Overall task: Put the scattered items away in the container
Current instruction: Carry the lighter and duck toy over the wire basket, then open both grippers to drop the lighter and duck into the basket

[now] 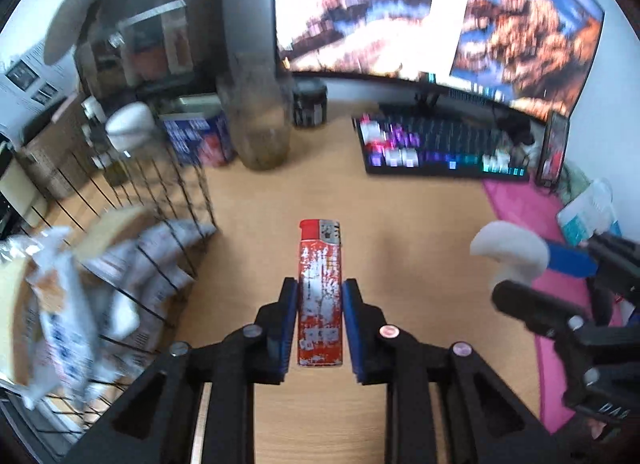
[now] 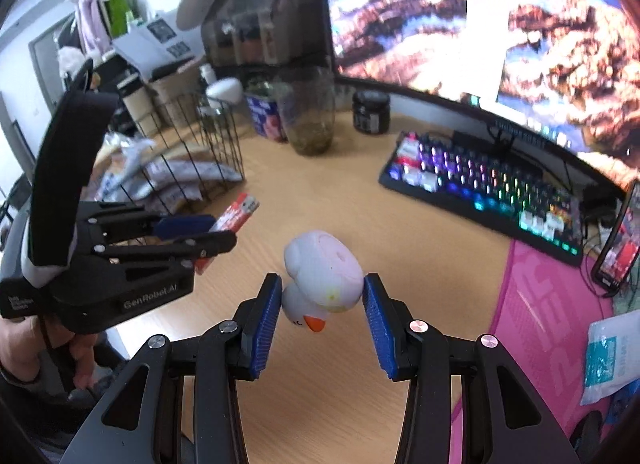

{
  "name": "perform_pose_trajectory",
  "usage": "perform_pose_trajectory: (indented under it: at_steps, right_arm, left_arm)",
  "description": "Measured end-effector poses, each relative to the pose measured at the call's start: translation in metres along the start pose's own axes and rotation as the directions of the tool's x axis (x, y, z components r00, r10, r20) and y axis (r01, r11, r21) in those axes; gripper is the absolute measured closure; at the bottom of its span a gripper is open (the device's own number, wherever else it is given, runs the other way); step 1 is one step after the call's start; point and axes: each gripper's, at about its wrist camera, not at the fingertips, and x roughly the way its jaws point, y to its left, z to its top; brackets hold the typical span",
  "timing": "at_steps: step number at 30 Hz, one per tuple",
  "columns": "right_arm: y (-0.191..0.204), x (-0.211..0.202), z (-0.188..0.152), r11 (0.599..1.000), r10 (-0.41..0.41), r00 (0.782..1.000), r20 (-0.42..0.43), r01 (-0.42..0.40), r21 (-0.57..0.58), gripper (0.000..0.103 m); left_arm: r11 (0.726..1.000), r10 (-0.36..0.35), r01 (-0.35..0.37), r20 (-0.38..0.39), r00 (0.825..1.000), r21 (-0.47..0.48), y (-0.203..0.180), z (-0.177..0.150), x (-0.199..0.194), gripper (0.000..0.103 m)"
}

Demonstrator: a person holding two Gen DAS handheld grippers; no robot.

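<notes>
Lighter (image 1: pixel 320 292) pinched lengthwise between left gripper (image 1: pixel 320 328) pads: light, stiff, slick-sided, so best gripped mid-body. Duck (image 2: pixel 320 280), probably soft and squashy, squeezed across its body by right gripper (image 2: pixel 320 320) pads. Beyond and left of both jaws, wire basket (image 2: pixel 224 143), already holding packets.
</notes>
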Motion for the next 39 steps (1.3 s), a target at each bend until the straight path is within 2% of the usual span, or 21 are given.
perform_pose_trajectory:
  at_steps: [4, 9, 13, 21, 26, 31, 33, 34, 37, 39]
  right_arm:
    - [0.025, -0.004, 0.02, 0.999, 0.028, 0.999, 0.046, -0.027, -0.028, 0.059]
    - [0.073, -0.001, 0.051, 0.992, 0.08, 0.993, 0.092, -0.07, -0.103, 0.059]
    - [0.114, 0.007, 0.074, 0.981, 0.11, 0.988, 0.113, -0.09, -0.17, 0.059]
    - [0.184, 0.044, 0.109, 0.953, 0.192, 0.978, 0.086, -0.165, -0.252, 0.059]
    - [0.21, 0.073, 0.117, 0.943, 0.21, 0.977, 0.043, -0.19, -0.273, 0.059]
    - [0.215, 0.095, 0.114, 0.945, 0.213, 0.977, -0.001, -0.206, -0.255, 0.059]
    - [0.214, 0.097, 0.113, 0.945, 0.216, 0.976, -0.007, -0.211, -0.248, 0.059]
    - [0.213, 0.098, 0.113, 0.947, 0.211, 0.977, -0.004, -0.206, -0.246, 0.059]
    - [0.21, 0.095, 0.114, 0.95, 0.203, 0.979, 0.006, -0.195, -0.243, 0.053]
    - [0.209, 0.089, 0.115, 0.952, 0.202, 0.979, 0.014, -0.193, -0.239, 0.053]
  left_arm:
    - [0.999, 0.03, -0.029, 0.048, 0.998, -0.021, 0.025, 0.012, -0.023, 0.078]
    - [0.993, 0.083, -0.074, 0.102, 0.991, -0.089, 0.077, 0.017, -0.051, 0.078]
    - [0.984, 0.129, -0.116, 0.089, 0.988, -0.138, 0.121, 0.012, -0.06, 0.078]
    - [0.966, 0.178, -0.164, 0.053, 0.983, -0.199, 0.189, 0.001, -0.061, 0.078]
    - [0.965, 0.172, -0.162, 0.031, 0.985, -0.204, 0.208, -0.005, -0.054, 0.078]
    - [0.97, 0.154, -0.149, 0.012, 0.988, -0.19, 0.209, -0.009, -0.044, 0.077]
    - [0.969, 0.155, -0.147, 0.024, 0.988, -0.199, 0.211, -0.009, -0.043, 0.063]
    - [0.967, 0.161, -0.151, 0.032, 0.986, -0.205, 0.212, -0.009, -0.045, 0.051]
    - [0.959, 0.166, -0.147, 0.062, 0.984, -0.242, 0.216, -0.009, -0.055, 0.04]
    - [0.959, 0.167, -0.145, 0.071, 0.983, -0.245, 0.215, -0.007, -0.059, 0.036]
